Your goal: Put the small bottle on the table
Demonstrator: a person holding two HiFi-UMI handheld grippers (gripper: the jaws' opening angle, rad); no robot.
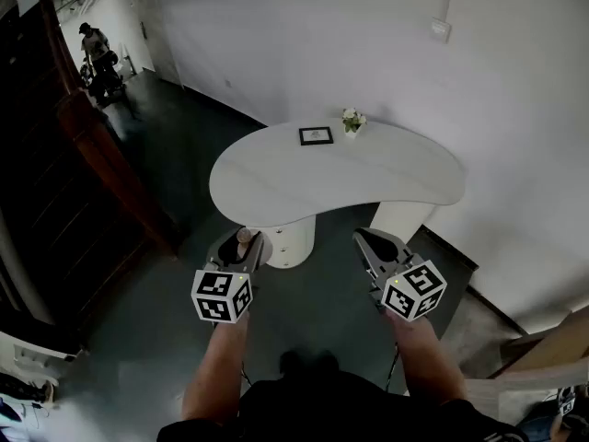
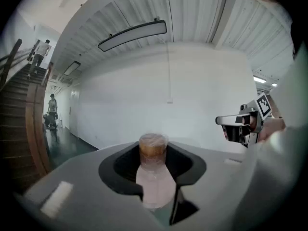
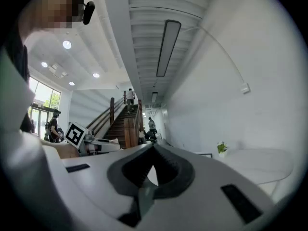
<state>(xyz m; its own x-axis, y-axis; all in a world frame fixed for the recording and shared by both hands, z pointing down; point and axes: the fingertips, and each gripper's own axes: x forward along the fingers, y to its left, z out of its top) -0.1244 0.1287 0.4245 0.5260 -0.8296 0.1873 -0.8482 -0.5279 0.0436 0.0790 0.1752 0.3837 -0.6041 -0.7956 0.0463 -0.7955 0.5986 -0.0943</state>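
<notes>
A small clear bottle (image 2: 155,177) with a brown cap sits upright between the jaws of my left gripper (image 2: 154,174), which is shut on it. In the head view the bottle's cap (image 1: 245,238) pokes out of the left gripper (image 1: 241,247), held in the air short of the white curved table (image 1: 276,178). My right gripper (image 1: 371,245) hovers level with it to the right, also short of the table's near edge. Its jaws meet at the tips with nothing between them, as seen in the right gripper view (image 3: 153,150).
On the table's far side stand a small framed picture (image 1: 316,135) and a little potted plant (image 1: 352,121). A wooden staircase (image 1: 87,155) runs along the left. White walls stand behind and right of the table. A person (image 1: 96,52) is far off at top left.
</notes>
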